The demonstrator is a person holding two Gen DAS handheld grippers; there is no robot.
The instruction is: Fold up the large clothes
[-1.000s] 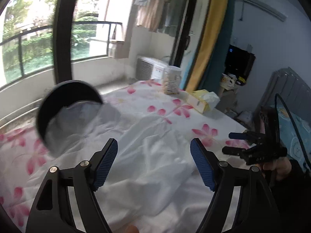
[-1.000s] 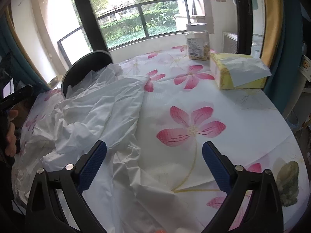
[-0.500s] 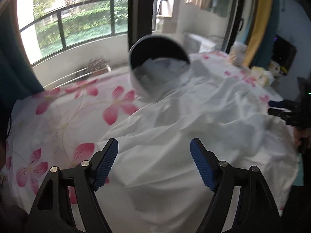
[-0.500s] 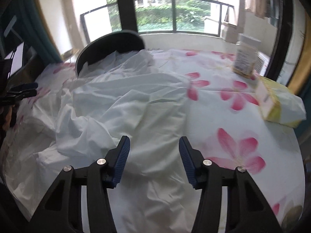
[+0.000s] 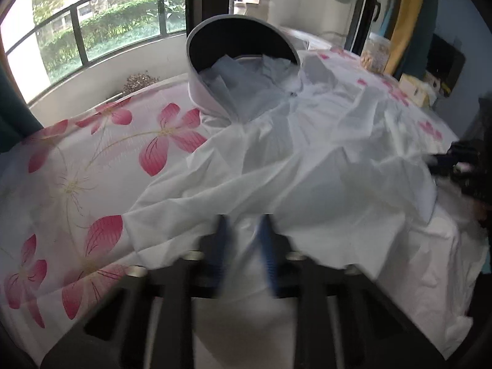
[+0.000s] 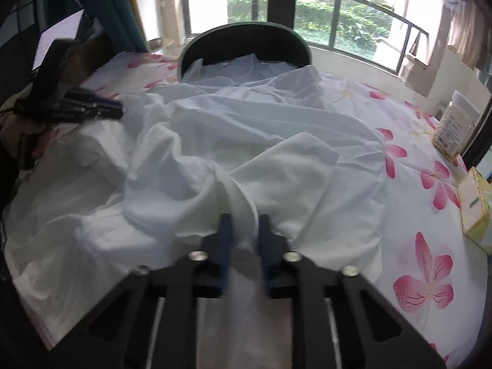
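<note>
A large white garment [image 5: 307, 169] lies crumpled across the flowered tablecloth [image 5: 77, 184], its far end draped into a dark round chair back [image 5: 240, 40]. My left gripper [image 5: 243, 224] is at the garment's near edge, its jaws closing with a pinch of white cloth between the blue pads. In the right wrist view my right gripper [image 6: 243, 221] is closing the same way on a raised fold of the garment [image 6: 246, 129]. Each gripper shows in the other's view: the right gripper [image 5: 452, 161] at the right edge, the left gripper [image 6: 92, 109] at the left.
A clear jar [image 6: 455, 129] and a yellow tissue box [image 6: 475, 209] stand on the tablecloth [image 6: 415, 215] at the right. The chair back [image 6: 246, 40] stands against the far table edge, with a window and balcony railing behind. A laptop screen [image 6: 58, 43] sits at the far left.
Both grippers went from wide open to nearly shut and came down onto the garment's near edge. Both views swung left toward the chair, and cloth now bunches between each pair of pads.
</note>
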